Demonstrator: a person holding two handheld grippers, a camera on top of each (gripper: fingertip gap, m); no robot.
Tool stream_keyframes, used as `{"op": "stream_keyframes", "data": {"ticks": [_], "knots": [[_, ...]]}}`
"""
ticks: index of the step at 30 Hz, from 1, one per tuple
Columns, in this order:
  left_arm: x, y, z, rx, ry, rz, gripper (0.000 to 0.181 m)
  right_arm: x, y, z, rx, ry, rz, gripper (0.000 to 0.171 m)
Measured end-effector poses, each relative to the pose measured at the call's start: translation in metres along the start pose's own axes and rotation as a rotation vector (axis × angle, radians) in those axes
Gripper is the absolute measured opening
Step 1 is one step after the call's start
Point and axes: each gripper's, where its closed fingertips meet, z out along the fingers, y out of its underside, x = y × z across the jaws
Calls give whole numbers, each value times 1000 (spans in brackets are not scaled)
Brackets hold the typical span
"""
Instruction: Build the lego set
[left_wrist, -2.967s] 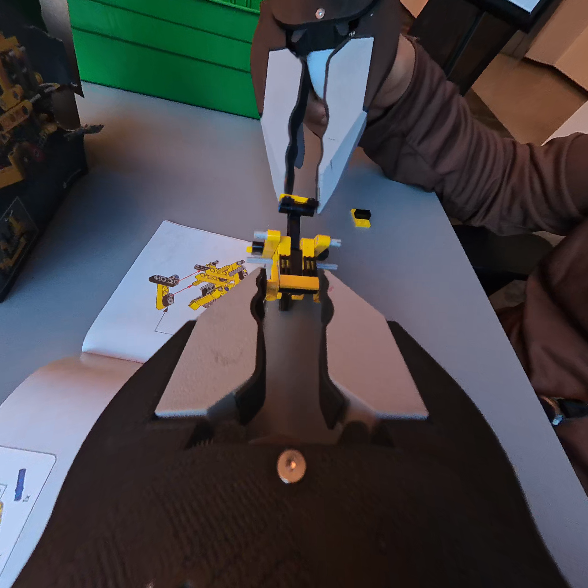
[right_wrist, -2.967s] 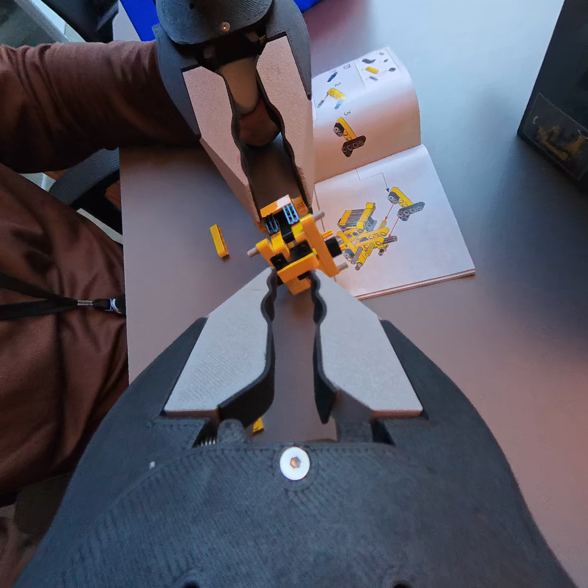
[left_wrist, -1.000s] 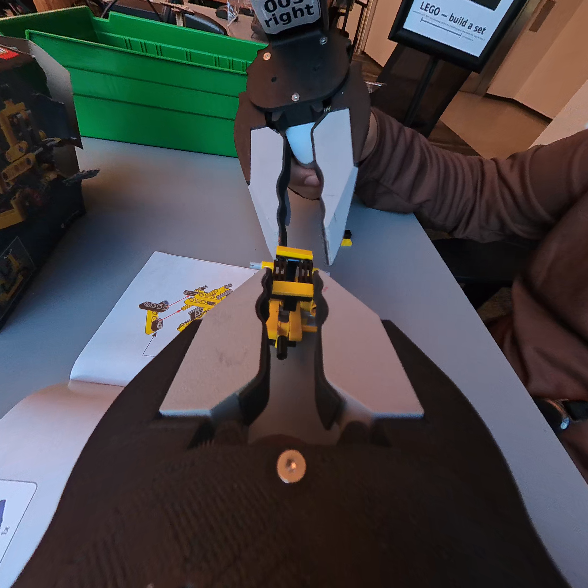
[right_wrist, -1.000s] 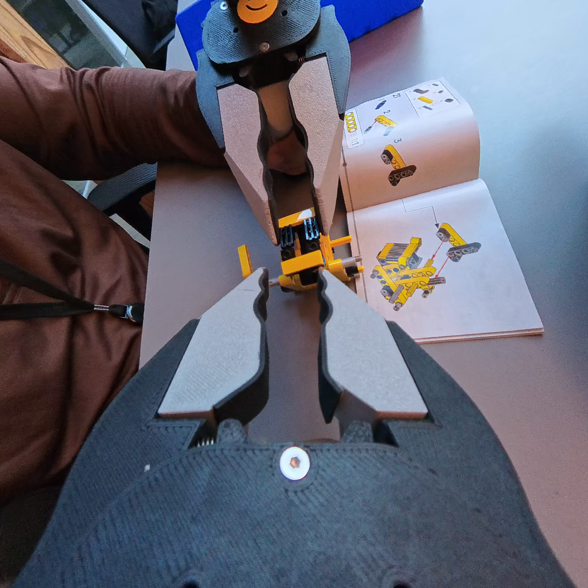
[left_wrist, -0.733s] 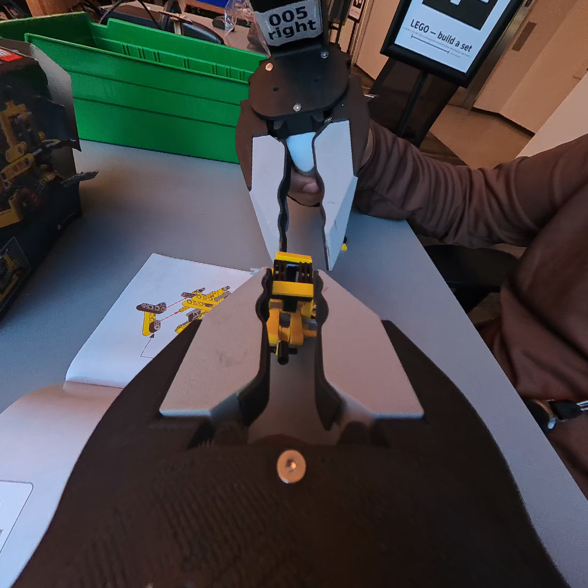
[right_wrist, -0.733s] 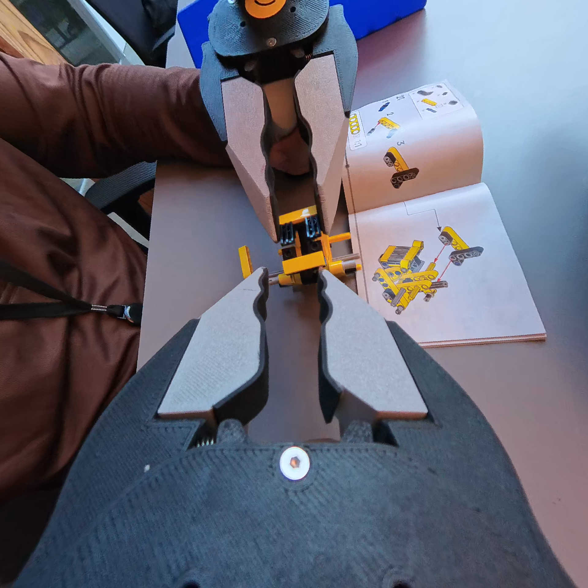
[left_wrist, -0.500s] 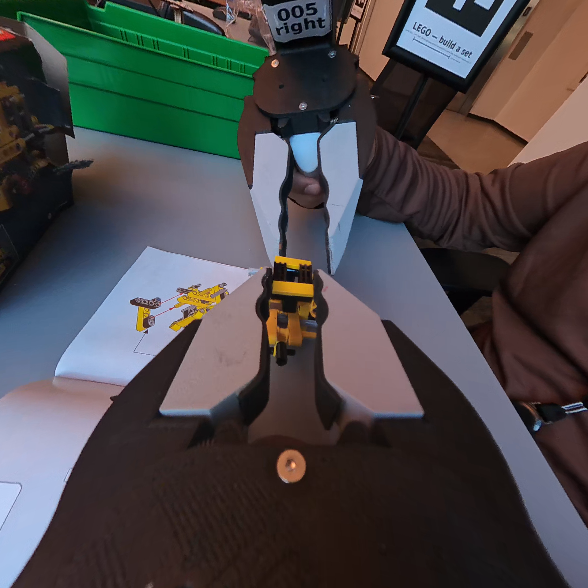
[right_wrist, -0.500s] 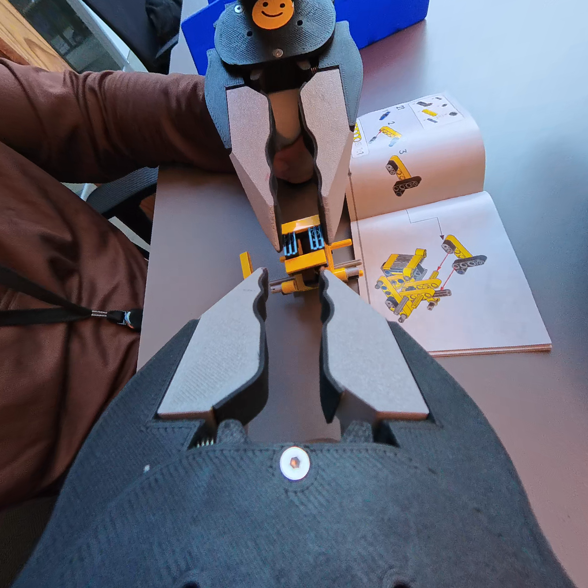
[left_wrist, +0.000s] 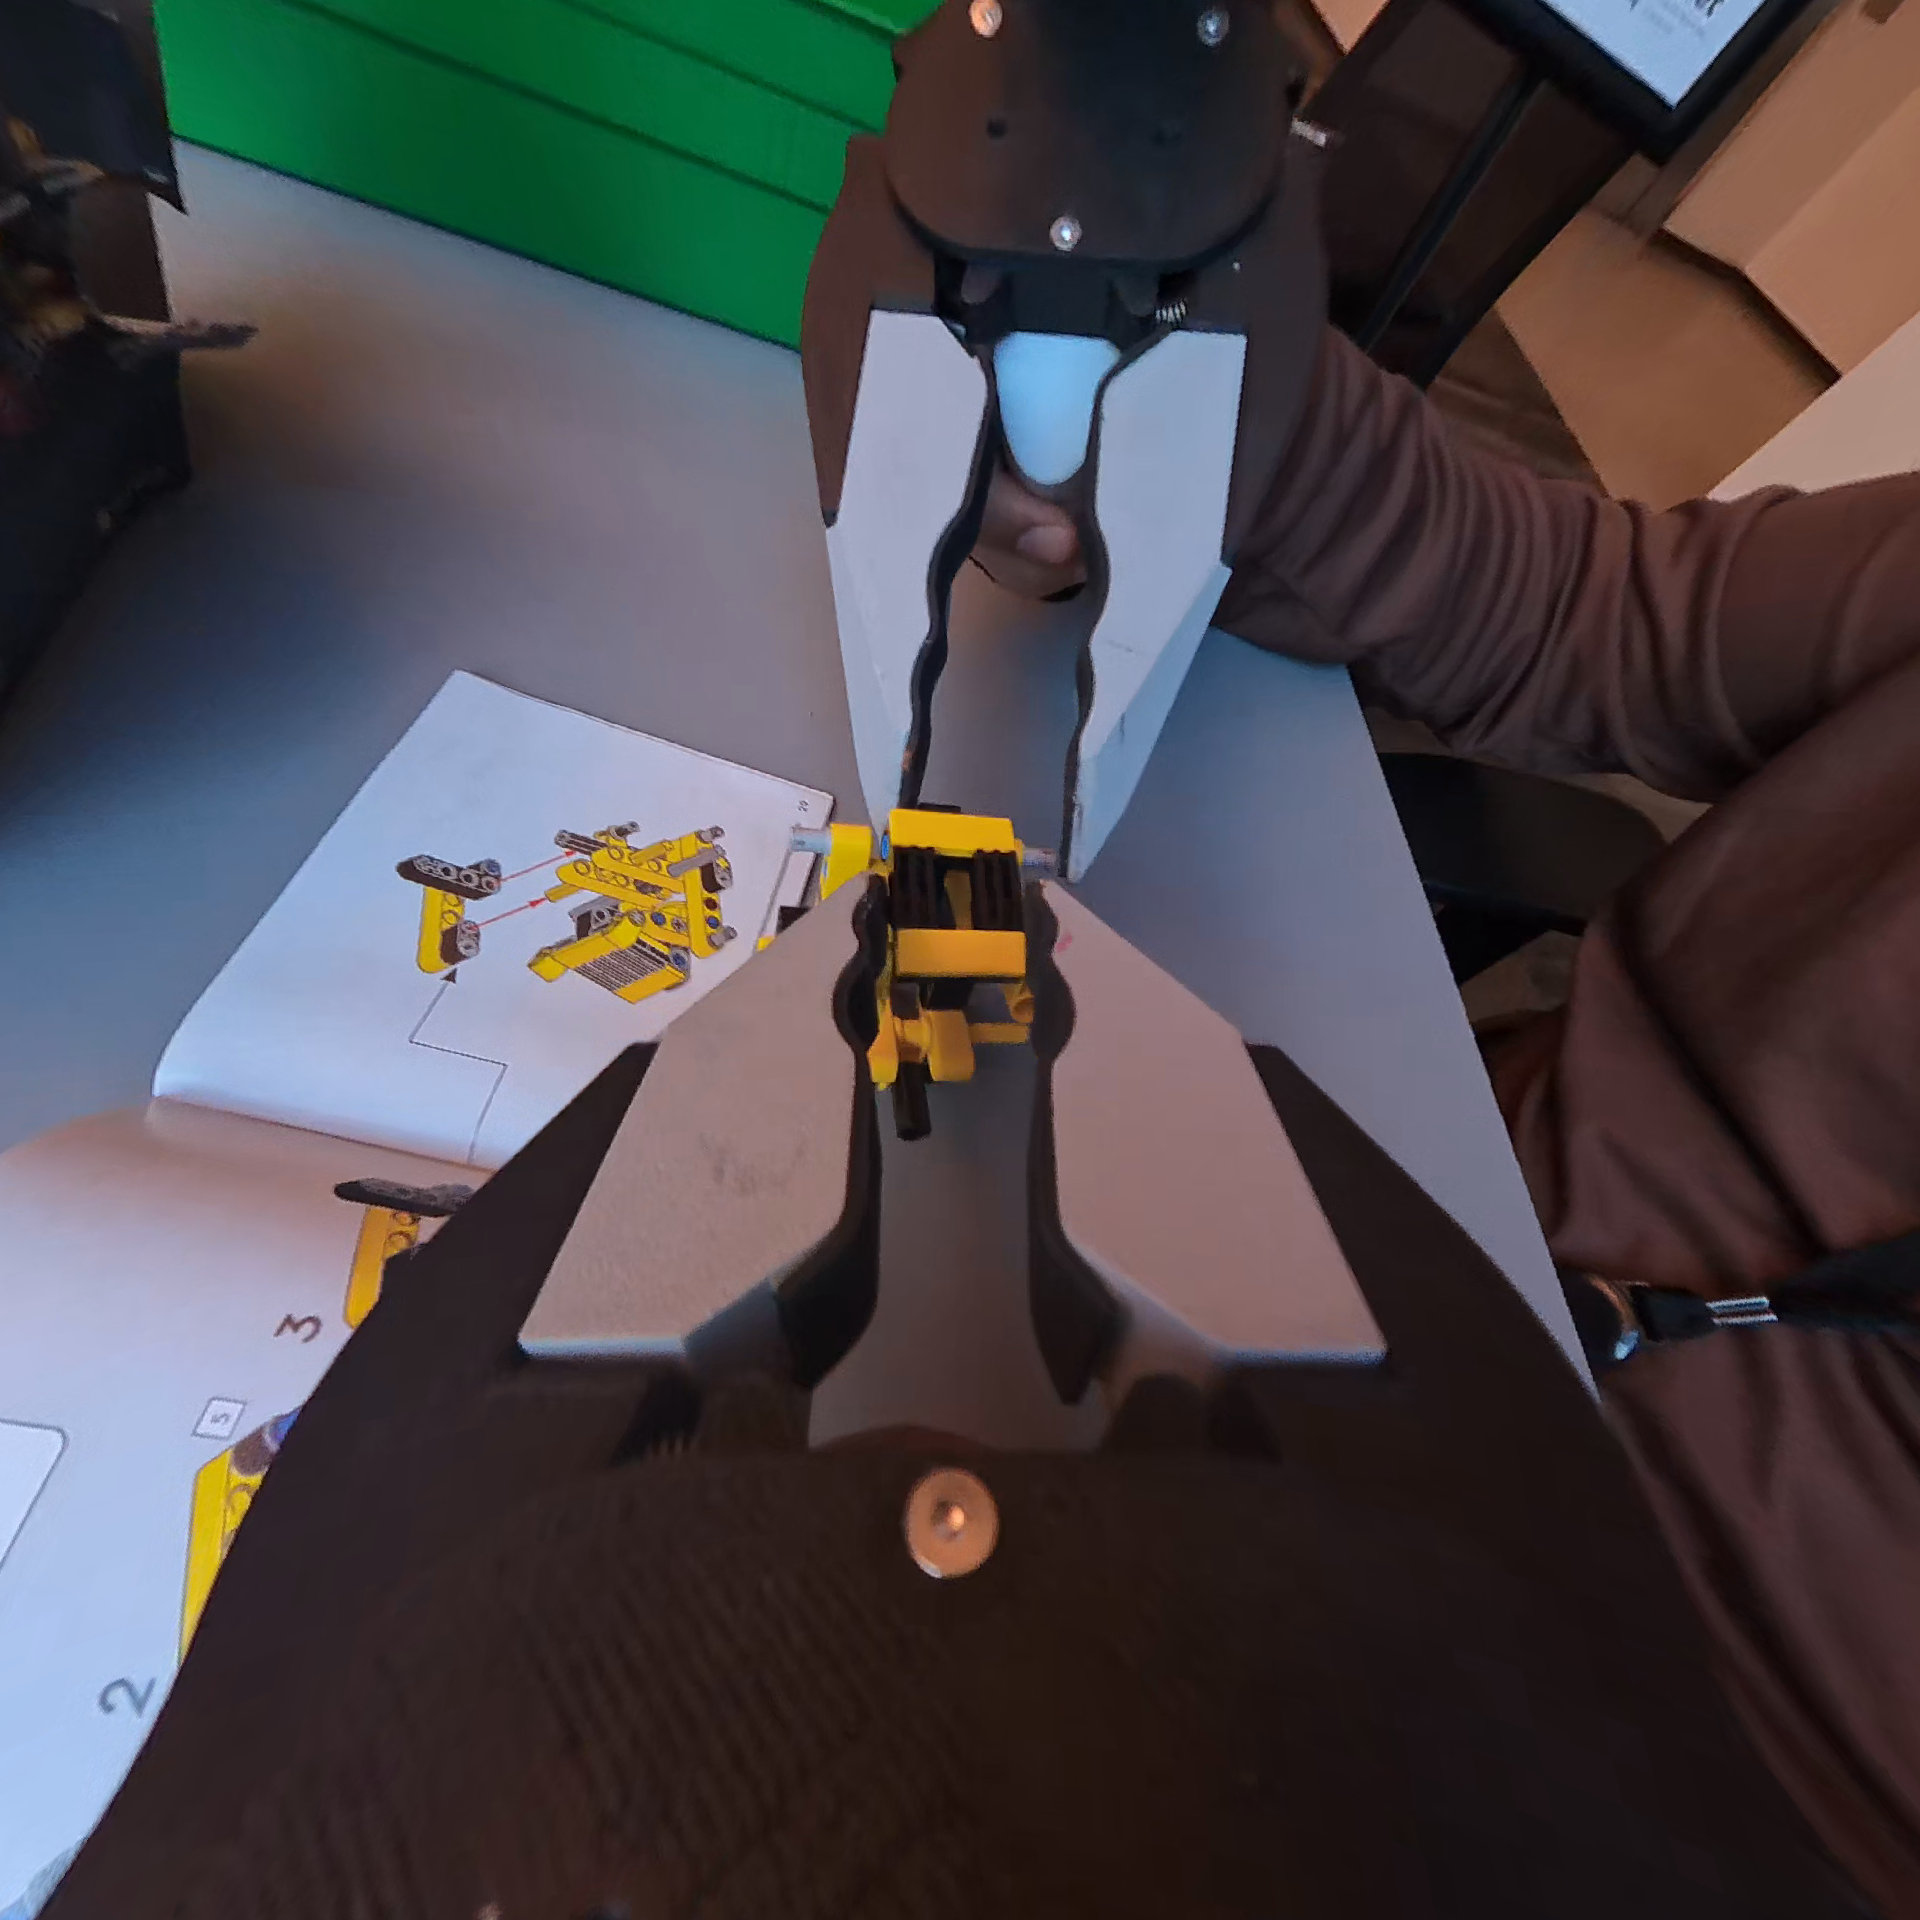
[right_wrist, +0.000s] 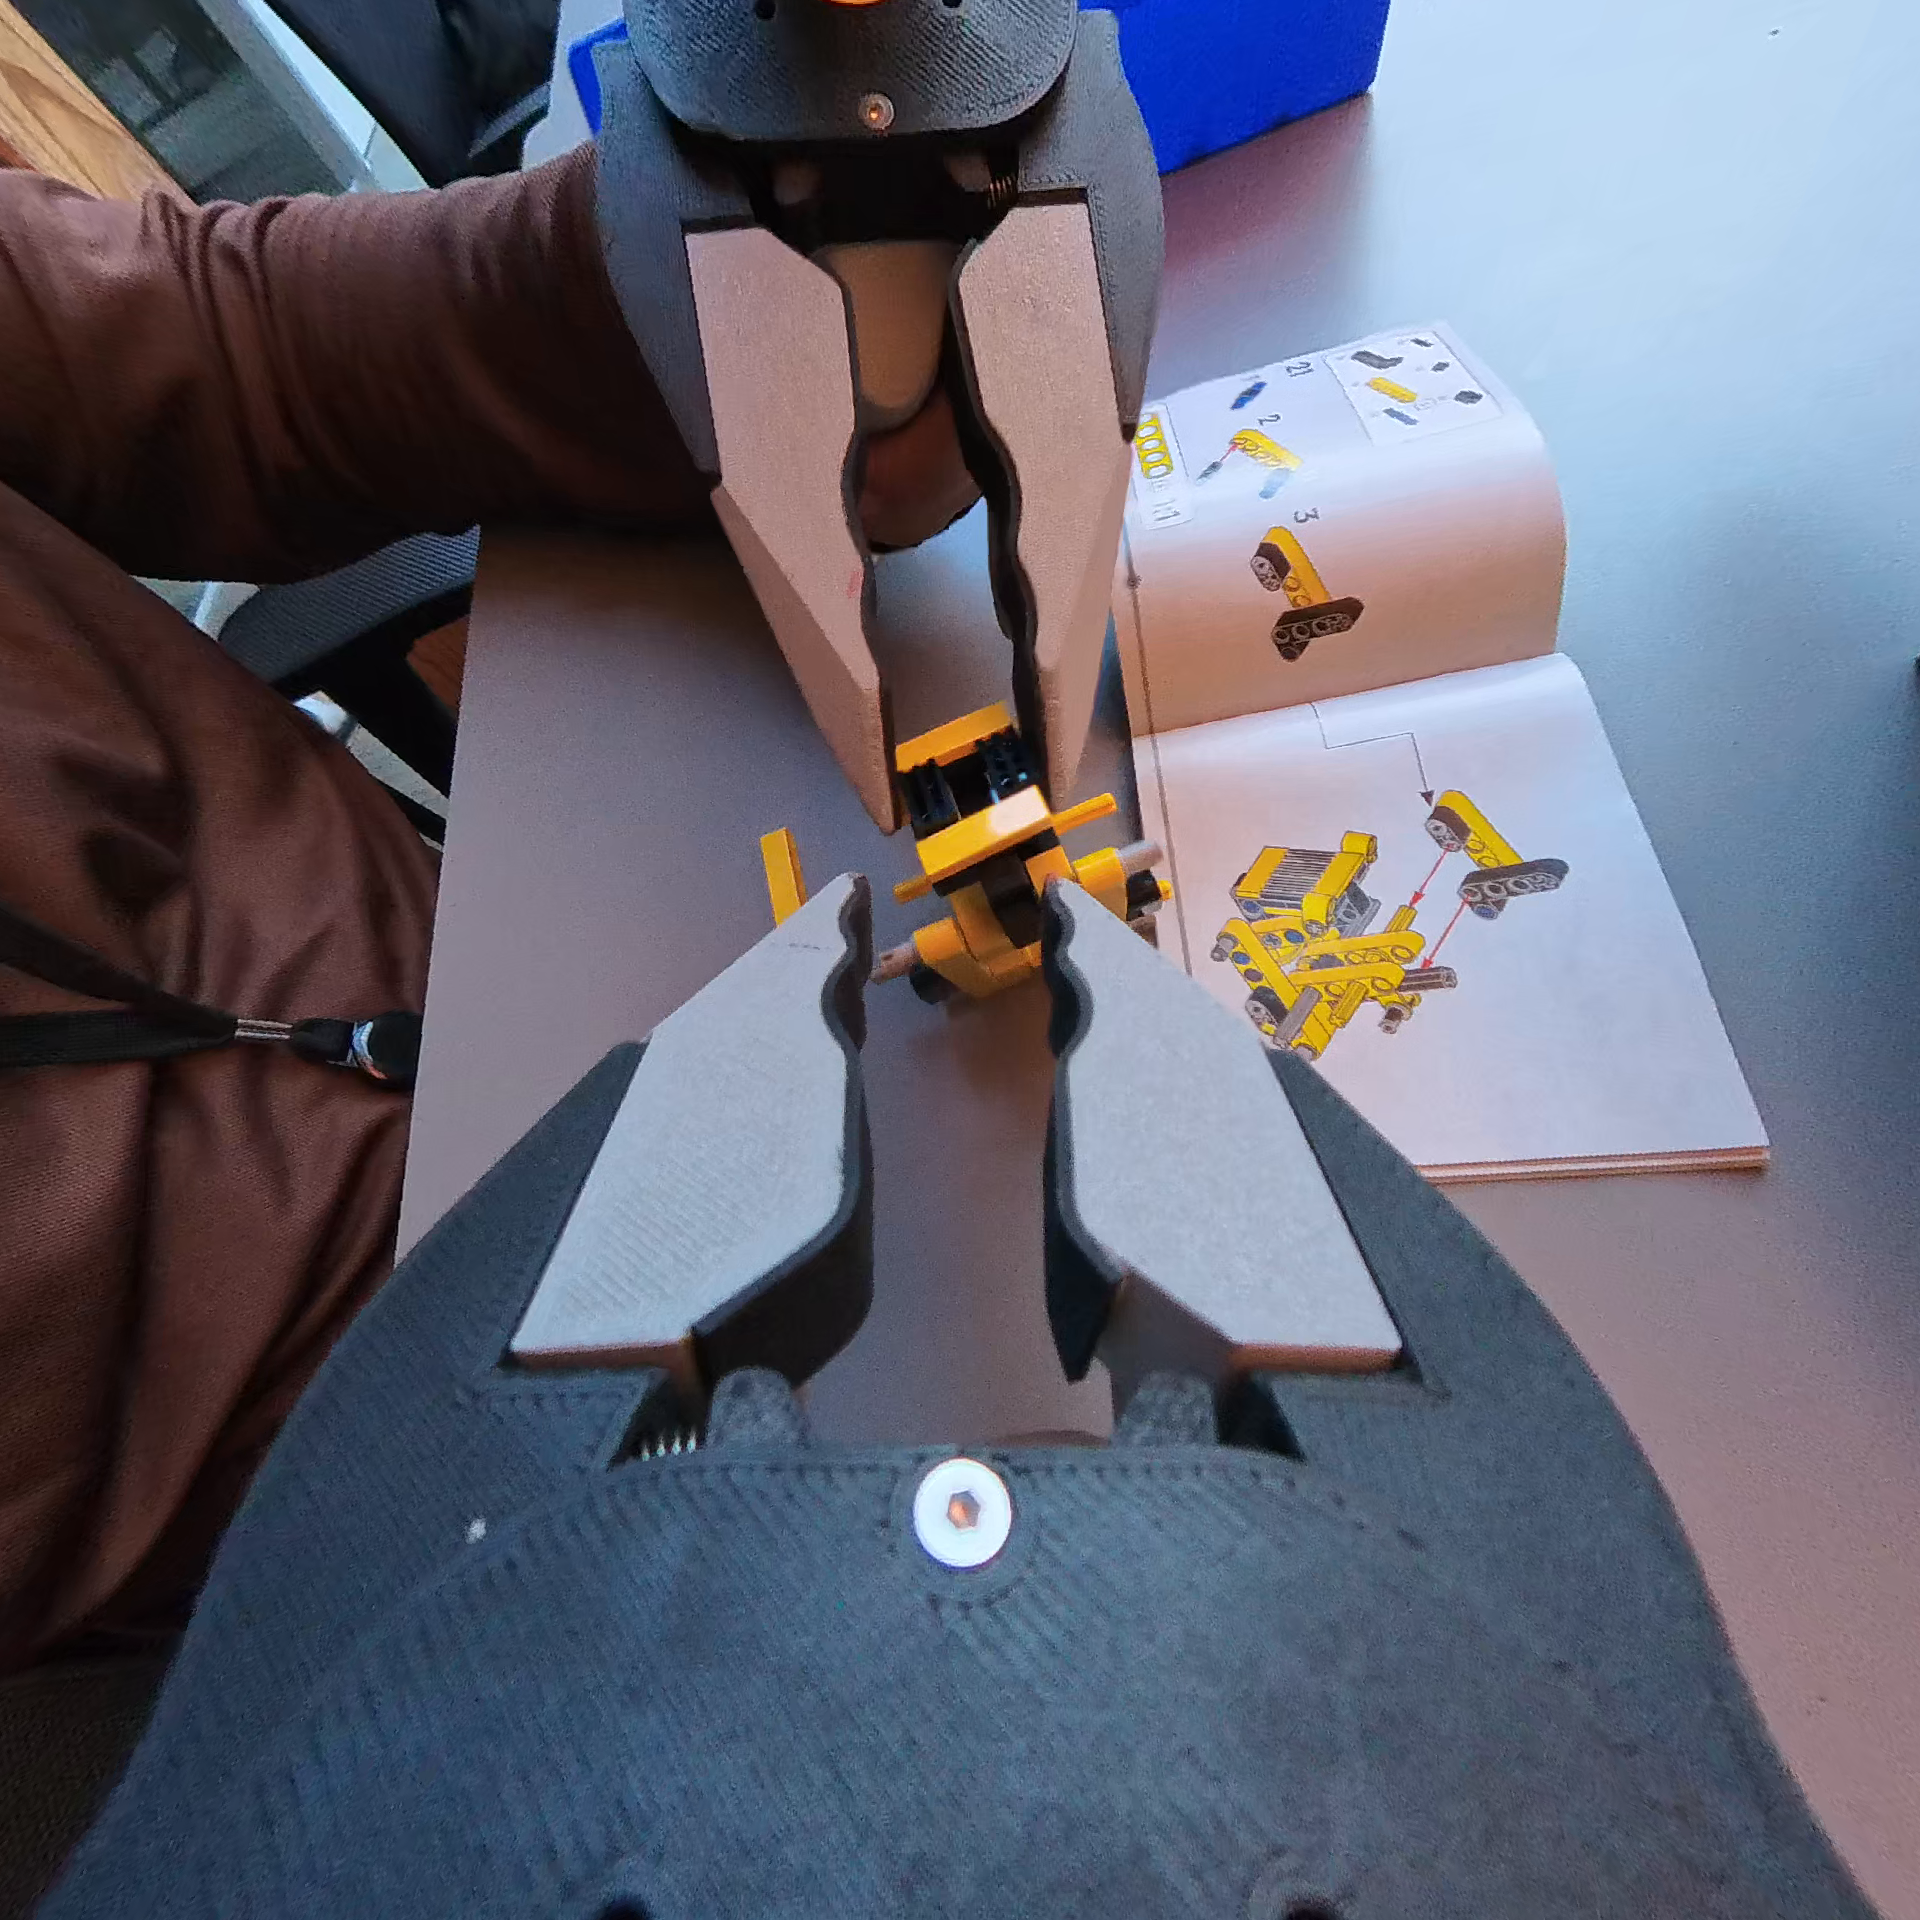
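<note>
A small yellow and black lego model (left_wrist: 951, 940) is held above the grey table (left_wrist: 520, 499). My left gripper (left_wrist: 951, 914) is shut on the model's sides. In the right wrist view the left gripper (right_wrist: 971, 800) comes in from the top with the model (right_wrist: 987, 883) in it. My right gripper (right_wrist: 951, 899) is open, its fingertips on either side of the model's near end with its grey axle. In the left wrist view the right gripper (left_wrist: 987, 821) comes down from the top, jaws apart around the model's far end.
An open instruction booklet (right_wrist: 1455, 987) lies on the table beside the model, also in the left wrist view (left_wrist: 499, 935). A loose yellow piece (right_wrist: 781, 873) lies near the table's edge. A green bin (left_wrist: 520, 125), a dark lego box (left_wrist: 73, 312) and a blue bin (right_wrist: 1247, 83) stand around. A person's brown sleeves (right_wrist: 260, 364) are close. The loose yellow piece (right_wrist: 781, 873) is about equally far from each gripper, around 9 centimeters.
The two grippers have closed in on each other. The right gripper's open fingertips now flank the end of the model. The left gripper still holds the model.
</note>
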Motion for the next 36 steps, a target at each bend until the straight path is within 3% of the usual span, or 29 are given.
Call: {"op": "stream_keyframes", "data": {"ticks": [10, 23, 30, 36], "knots": [[1, 3, 1, -56, -86, -56, 23, -2, 0, 3, -14, 38, -88, 35], [4, 5, 2, -62, -57, -126, 23, 1, 3, 7, -67, 185, -295, 31], [8, 4, 6, -27, -77, -114, 23, -2, 5, 5, -59, 169, -332, 30], [18, 10, 6, 7, -186, 12, 23, -10, 4, 7, -45, 195, -480, 20]]}}
